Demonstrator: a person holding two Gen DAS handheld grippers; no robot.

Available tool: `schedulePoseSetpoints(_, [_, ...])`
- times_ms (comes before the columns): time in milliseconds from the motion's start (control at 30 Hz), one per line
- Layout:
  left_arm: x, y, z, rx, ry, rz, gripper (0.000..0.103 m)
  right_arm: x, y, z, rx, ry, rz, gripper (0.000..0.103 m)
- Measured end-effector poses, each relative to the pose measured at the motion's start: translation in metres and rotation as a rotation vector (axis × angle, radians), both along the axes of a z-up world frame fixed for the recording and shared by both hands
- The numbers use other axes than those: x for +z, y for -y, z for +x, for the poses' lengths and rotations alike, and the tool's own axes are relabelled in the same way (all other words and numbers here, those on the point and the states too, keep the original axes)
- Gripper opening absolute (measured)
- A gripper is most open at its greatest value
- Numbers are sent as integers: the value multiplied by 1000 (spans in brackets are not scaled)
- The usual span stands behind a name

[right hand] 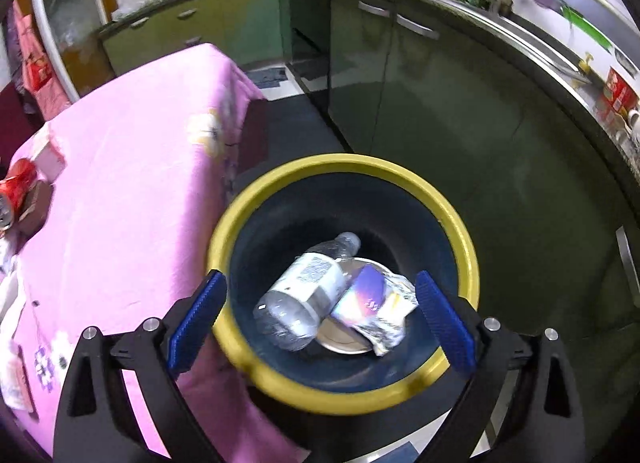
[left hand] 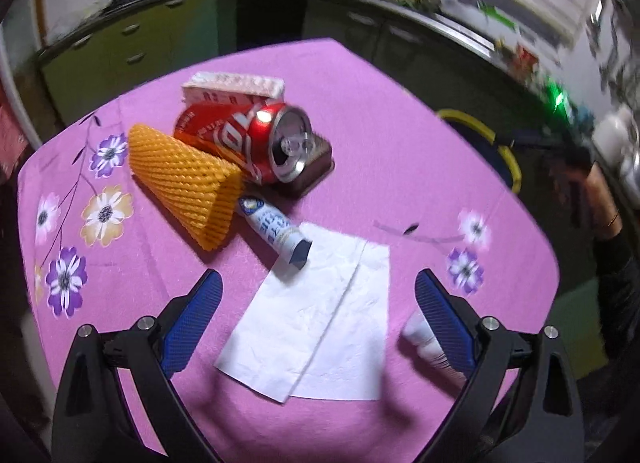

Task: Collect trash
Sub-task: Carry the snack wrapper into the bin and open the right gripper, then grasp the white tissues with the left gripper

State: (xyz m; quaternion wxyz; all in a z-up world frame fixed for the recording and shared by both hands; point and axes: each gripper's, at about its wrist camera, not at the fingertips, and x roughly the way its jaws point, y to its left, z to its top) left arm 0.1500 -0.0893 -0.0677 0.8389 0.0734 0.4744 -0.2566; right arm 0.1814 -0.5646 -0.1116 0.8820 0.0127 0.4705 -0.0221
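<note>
The left gripper [left hand: 318, 291] hangs spread wide and empty above a white tissue [left hand: 316, 323] on the pink floral tablecloth [left hand: 400, 151]. Ahead of its fingers lie a small blue-and-white tube [left hand: 276, 229], an orange foam net [left hand: 184, 183] and a red soda can [left hand: 244, 141]. The right gripper [right hand: 320, 291], also spread and empty, hovers over the yellow-rimmed trash bin [right hand: 460, 235], which holds a plastic bottle [right hand: 308, 291] and a crumpled wrapper [right hand: 376, 309].

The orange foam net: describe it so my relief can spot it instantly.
On the pink flowered tablecloth, look left of the tipped red can, in the cluster beyond the white napkin. The orange foam net is a ribbed mesh sleeve lying flat, the only orange, soft-looking item there.
</note>
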Motion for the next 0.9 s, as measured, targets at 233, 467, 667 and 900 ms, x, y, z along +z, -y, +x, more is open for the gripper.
schedulePoseSetpoints(233, [-24, 11, 8, -97, -80, 74, 77, 3, -35, -6, 65, 2, 5, 95])
schedulePoseSetpoints(467, [-43, 16, 12, -101, -112, 137, 74, 2, -56, -6, 116, 1, 16, 95])
schedulePoseSetpoints(667, [-48, 27, 4, -128, -95, 184, 60, 1, -65, -9, 136, 0, 28, 95])
schedulePoseSetpoints(900, [-44, 26, 6, -92, -90, 188, 22, 3, -69, -13, 147, 8, 42, 95])
